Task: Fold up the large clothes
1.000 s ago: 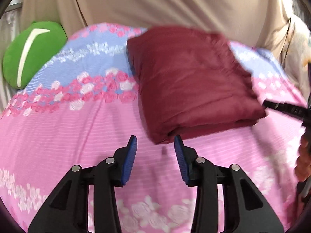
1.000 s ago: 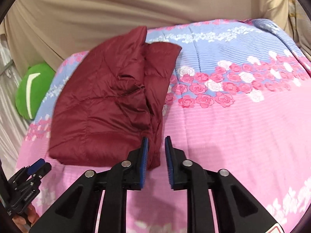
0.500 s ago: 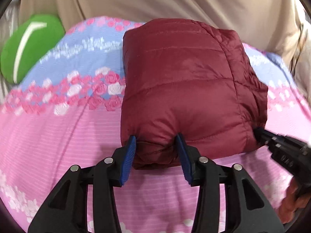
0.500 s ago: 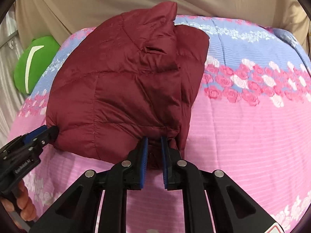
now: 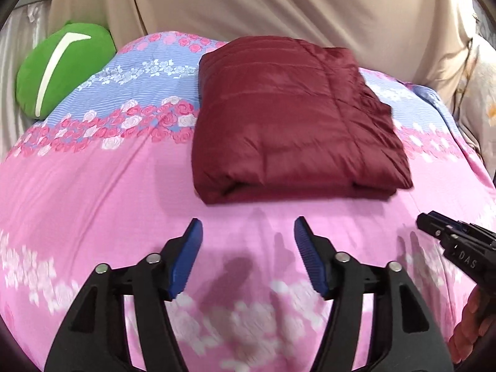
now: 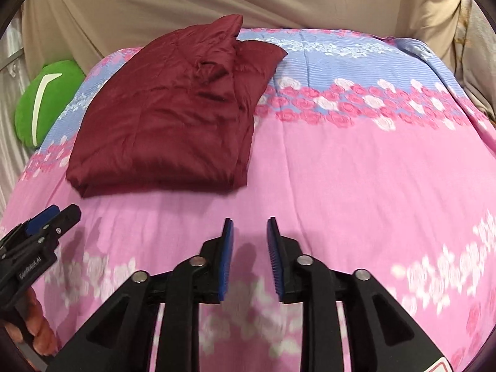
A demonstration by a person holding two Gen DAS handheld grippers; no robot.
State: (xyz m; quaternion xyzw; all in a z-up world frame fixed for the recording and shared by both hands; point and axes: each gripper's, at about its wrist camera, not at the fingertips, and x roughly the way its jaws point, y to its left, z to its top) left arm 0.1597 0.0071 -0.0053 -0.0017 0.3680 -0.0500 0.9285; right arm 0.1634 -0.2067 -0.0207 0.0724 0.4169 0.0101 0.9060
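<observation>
A dark red quilted jacket (image 5: 288, 117) lies folded into a thick rectangle on the pink and blue flowered bed cover (image 5: 93, 192). It also shows in the right wrist view (image 6: 167, 124), with a loose corner sticking up at its far end. My left gripper (image 5: 248, 232) is open and empty, hovering over the cover just short of the jacket's near edge. My right gripper (image 6: 249, 232) is open and empty, to the right of the jacket's near corner. Each gripper shows at the edge of the other's view, the right gripper (image 5: 455, 241) and the left gripper (image 6: 40, 232).
A green cushion (image 5: 59, 68) with a white stripe sits at the bed's far left corner. A beige curtain (image 5: 279, 6) hangs behind the bed. Pale patterned fabric (image 5: 477, 93) lies at the far right edge.
Both grippers held the jacket's near edge half a second ago; they have let go, opened wider and pulled back toward me. The jacket now rests flat on the bed.
</observation>
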